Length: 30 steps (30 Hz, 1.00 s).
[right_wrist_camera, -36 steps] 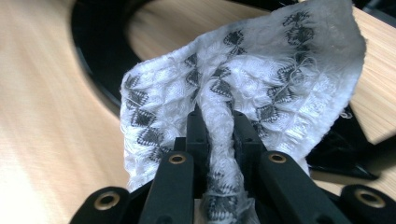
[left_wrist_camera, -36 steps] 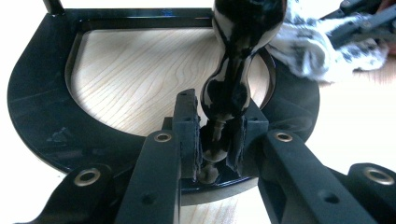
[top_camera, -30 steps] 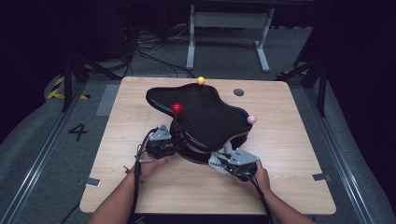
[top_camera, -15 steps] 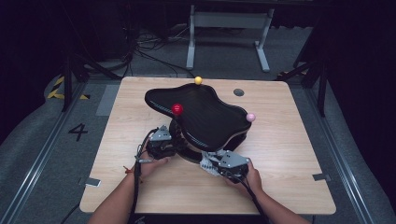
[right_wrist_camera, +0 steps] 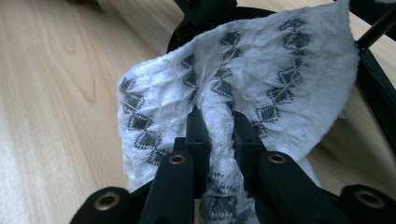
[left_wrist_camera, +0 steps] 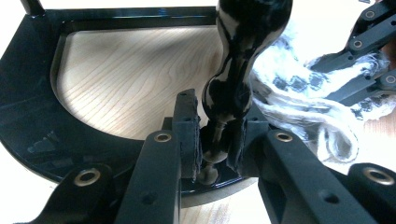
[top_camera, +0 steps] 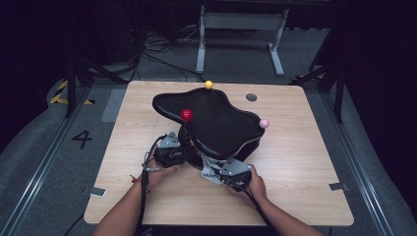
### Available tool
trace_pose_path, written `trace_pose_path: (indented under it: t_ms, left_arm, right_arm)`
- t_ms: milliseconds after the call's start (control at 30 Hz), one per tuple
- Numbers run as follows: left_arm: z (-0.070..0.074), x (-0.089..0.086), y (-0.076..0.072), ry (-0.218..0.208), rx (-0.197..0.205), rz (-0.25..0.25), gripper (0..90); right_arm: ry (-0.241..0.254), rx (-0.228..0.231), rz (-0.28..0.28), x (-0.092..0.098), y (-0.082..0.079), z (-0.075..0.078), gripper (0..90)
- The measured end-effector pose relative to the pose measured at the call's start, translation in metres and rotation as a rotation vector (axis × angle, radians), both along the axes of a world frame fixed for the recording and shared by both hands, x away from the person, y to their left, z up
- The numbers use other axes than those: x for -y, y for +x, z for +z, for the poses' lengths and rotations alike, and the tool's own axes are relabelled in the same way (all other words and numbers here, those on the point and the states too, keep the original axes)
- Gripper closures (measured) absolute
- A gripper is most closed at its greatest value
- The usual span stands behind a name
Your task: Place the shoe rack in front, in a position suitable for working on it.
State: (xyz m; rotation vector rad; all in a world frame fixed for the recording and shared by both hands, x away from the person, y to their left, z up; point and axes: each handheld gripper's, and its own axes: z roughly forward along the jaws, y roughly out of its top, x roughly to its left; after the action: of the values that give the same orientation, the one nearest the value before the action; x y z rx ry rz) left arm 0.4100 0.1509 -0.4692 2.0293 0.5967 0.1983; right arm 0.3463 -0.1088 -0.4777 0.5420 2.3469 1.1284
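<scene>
Pale wooden square table (top_camera: pixel 305 147): bearing all items below.

Glossy black wavy-edged tray stand with turned post and ring base (top_camera: pixel 211 118): centre of table, tilted; yellow ball (top_camera: pixel 209 84), red ball (top_camera: pixel 186 115) and pink ball (top_camera: pixel 264 123) on rim pegs.

White waffle-weave cloth with grey diamond pattern (right_wrist_camera: pixel 243 84): bunched at base, near-right side, directly ahead of right jaws, fold running along them.

Left gripper (left_wrist_camera: pixel 215 140): clenched on stand's upright post just above base.

Right gripper (right_wrist_camera: pixel 218 135): pinching cloth fold; nearer hand for wiping, judged.
</scene>
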Motion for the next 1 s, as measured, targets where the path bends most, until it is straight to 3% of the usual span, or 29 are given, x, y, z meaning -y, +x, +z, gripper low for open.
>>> trace_pose_path:
  t_ms: [133,167,267,400,700,1000]
  left_arm:
    - [0.000,0.000,0.000,0.003,0.003,0.001,75.2]
    - [0.000,0.000,0.000,0.004,0.004,0.001,75.1]
    - [0.000,0.000,0.000,0.003,0.006,0.000,75.2]
    - [0.001,0.000,-0.001,0.014,0.007,0.005,75.1]
    - [0.001,0.001,-0.001,0.013,0.010,0.001,75.2]
    - [0.001,0.001,-0.001,0.017,0.006,0.000,75.2]
  right_arm:
    - [-0.010,0.003,-0.019,-0.007,0.004,0.001,80.9]
    - [-0.012,0.021,-0.006,-0.008,0.006,0.000,80.8]
    - [-0.008,0.004,-0.027,-0.007,0.004,0.000,80.8]
    - [-0.021,0.024,-0.024,-0.004,0.004,-0.001,80.8]
    - [-0.018,0.025,-0.044,0.021,0.006,-0.003,80.8]
    - [-0.021,0.030,-0.101,0.050,0.014,-0.002,80.8]
